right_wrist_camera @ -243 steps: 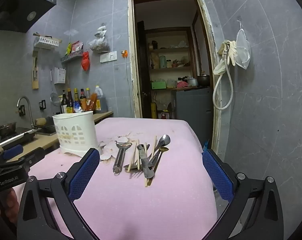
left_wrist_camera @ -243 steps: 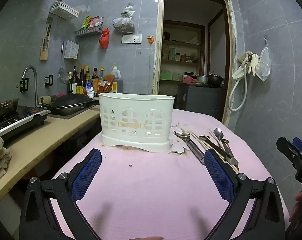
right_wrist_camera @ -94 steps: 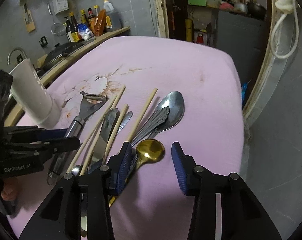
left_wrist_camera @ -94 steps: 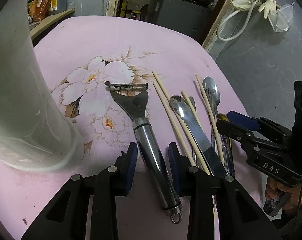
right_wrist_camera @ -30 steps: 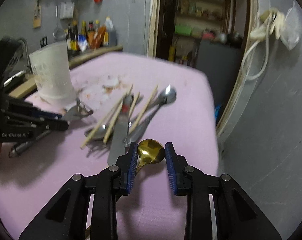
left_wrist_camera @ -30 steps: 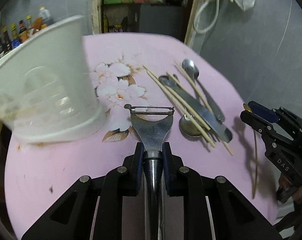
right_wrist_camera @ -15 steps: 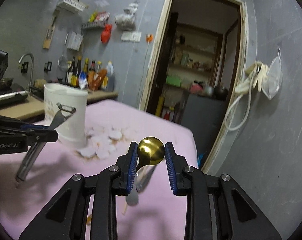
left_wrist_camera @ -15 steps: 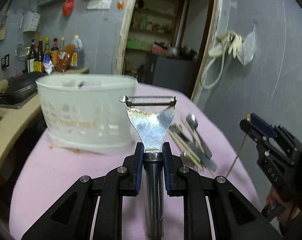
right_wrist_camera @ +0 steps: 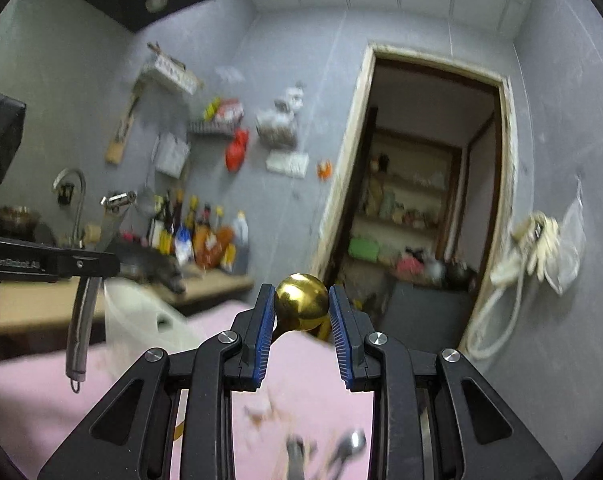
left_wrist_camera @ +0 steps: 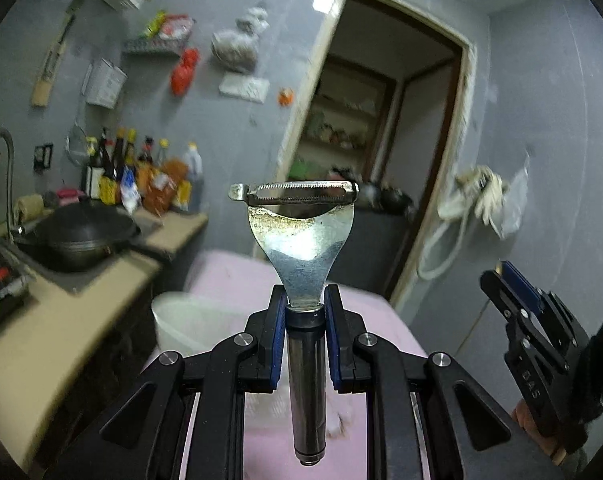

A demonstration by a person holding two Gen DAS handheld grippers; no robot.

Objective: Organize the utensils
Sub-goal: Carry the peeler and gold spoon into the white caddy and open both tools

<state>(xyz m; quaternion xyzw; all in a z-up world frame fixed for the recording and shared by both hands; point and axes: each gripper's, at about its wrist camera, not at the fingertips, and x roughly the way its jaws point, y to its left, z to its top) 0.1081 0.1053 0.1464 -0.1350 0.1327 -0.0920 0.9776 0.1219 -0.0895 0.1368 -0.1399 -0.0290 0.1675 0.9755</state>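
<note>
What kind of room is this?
Most likely a home kitchen: a dark wok sits on the counter by a curved tap, with sauce bottles lined against the grey wall.

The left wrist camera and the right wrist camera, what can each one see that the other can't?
Only the left wrist view shows the peeler's toothed blade face-on, clamped in the left gripper. Only the right wrist view shows the gold spoon pinched in the right gripper, plus blurry utensils lying below on the pink cloth. Both show the white holder, the sauce bottles, the doorway and the other gripper off to one side.
</note>
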